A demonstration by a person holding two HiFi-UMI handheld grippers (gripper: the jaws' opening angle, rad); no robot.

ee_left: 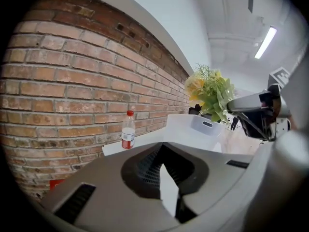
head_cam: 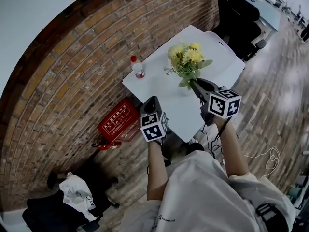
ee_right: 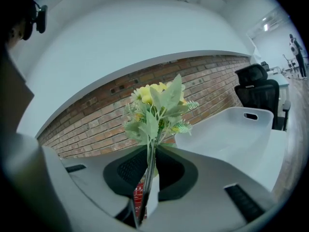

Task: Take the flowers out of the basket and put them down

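A bunch of yellow flowers (head_cam: 186, 57) with green leaves hangs over the white table (head_cam: 159, 86). My right gripper (head_cam: 195, 83) is shut on its stems. In the right gripper view the flowers (ee_right: 157, 105) stand up out of the right gripper (ee_right: 147, 187), their thin stems pinched between the jaws. The white basket (head_cam: 229, 52) sits on the table's right part, to the right of the bunch. Near the table's front edge, my left gripper (head_cam: 151, 100) holds nothing. In its own view the left gripper (ee_left: 166, 178) has its jaws together, and the flowers (ee_left: 210, 88) show beyond, above the basket (ee_left: 203, 124).
A plastic bottle with a red cap (head_cam: 138, 67) stands at the table's left edge by the brick wall. A red box (head_cam: 117, 122) lies on the floor below it. Black office chairs (head_cam: 239, 18) stand behind the table. A cable (head_cam: 270, 153) trails on the wooden floor.
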